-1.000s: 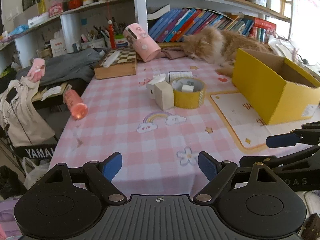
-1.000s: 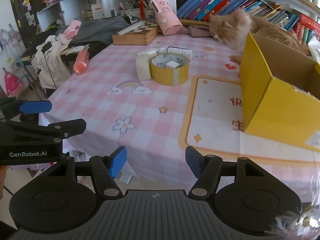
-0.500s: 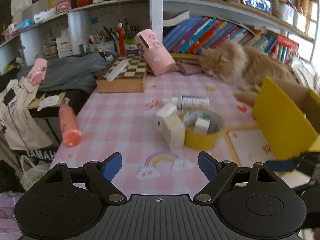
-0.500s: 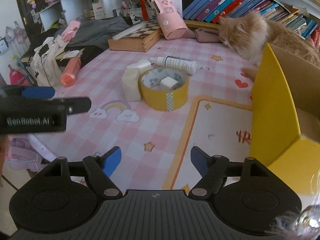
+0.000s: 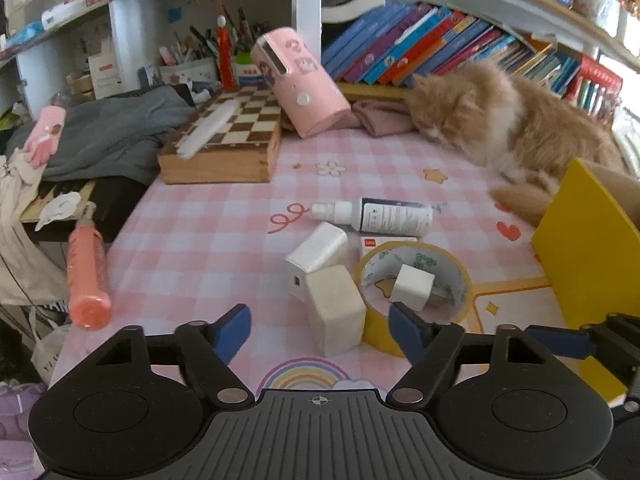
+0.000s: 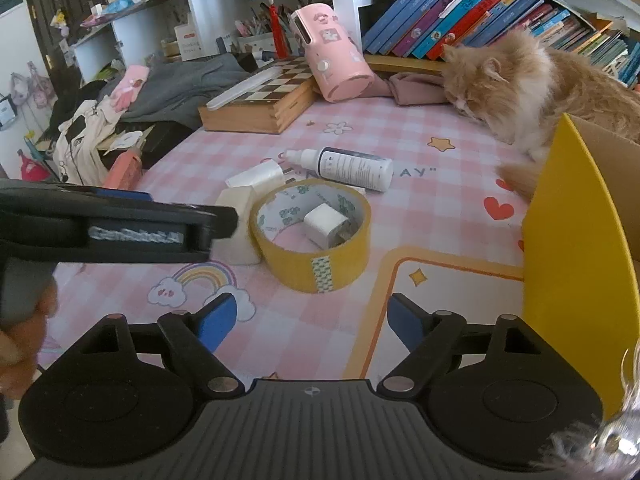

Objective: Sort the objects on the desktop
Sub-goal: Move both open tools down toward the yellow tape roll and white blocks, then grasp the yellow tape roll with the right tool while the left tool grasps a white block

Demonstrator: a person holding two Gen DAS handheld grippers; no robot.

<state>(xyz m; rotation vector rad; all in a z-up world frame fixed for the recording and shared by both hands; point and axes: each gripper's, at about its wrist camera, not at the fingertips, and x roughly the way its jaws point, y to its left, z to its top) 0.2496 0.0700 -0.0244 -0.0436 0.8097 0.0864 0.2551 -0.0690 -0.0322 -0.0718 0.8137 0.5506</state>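
Left to right on the pink checked desk point(image 5: 192, 240): orange tube point(image 5: 86, 276) at the left edge; cream block point(image 5: 336, 310) touching the yellow tape roll point(image 5: 416, 280), small white cube point(image 5: 412, 292) inside it; white bottle point(image 5: 380, 216) lying behind; yellow box point(image 5: 584, 256) far right. Left gripper point(image 5: 320, 330): fingers apart and closing, the block's base between the tips, no contact visible. Right gripper point(image 6: 308, 320): fingers apart and opening, empty.

Light: bright, soft daylight; whitest around the bookshelf point(image 5: 460, 52) at upper right.
Shadows: faint, short ones beside the tape roll point(image 6: 312, 236).
Distortion: fisheye bends the shelves above the chessboard box point(image 5: 224, 140).
Blur: left gripper point(image 6: 120, 224) smeared; cat point(image 6: 512, 80) soft.
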